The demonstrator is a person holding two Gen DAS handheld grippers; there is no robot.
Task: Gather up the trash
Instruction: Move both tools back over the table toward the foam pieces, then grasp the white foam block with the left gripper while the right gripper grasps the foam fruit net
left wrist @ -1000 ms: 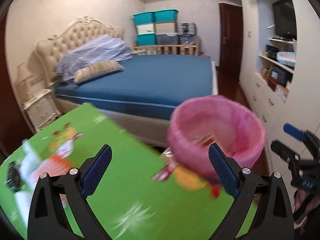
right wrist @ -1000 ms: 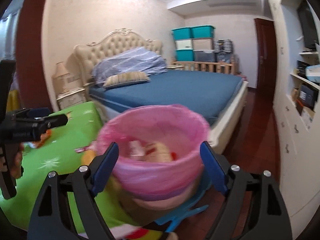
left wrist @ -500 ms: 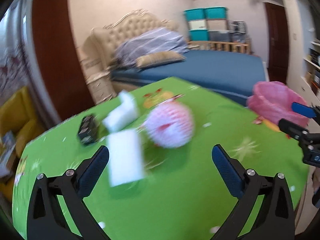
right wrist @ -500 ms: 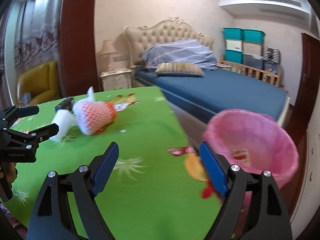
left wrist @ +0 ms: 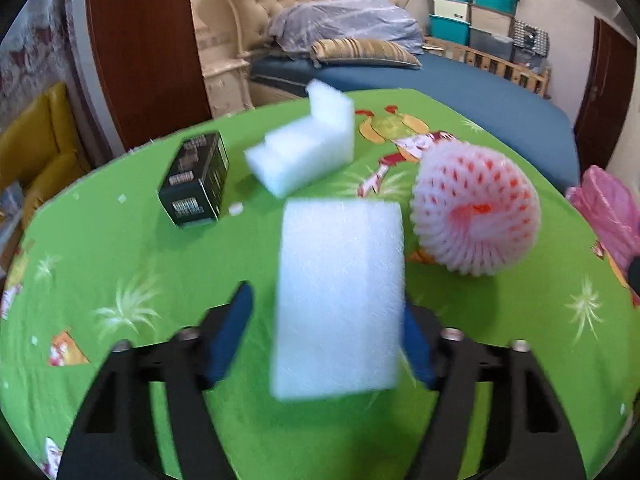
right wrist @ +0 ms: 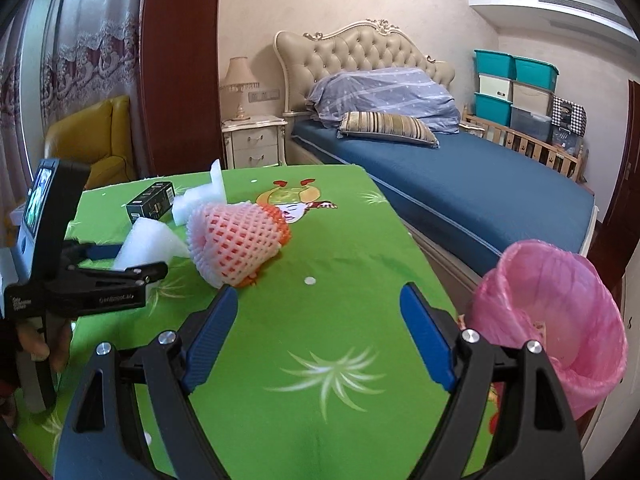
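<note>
Left gripper swings from the bin to the foam

The left gripper (left wrist: 326, 332) has left the pink-lined trash bin (right wrist: 560, 320) and crossed the green tablecloth (left wrist: 120, 260); its jaws, just closing, now flank a white foam block (left wrist: 340, 296) (the left finger not visibly touching). The right gripper (right wrist: 316, 332) has swung off the bin too.

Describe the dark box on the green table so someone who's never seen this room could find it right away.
Start at the green table beside the bed. At its far side, towards the yellow armchair, trash lies in a cluster. The dark box lies there beside the stepped white foam piece: the only black, printed carton among white foam.
</note>
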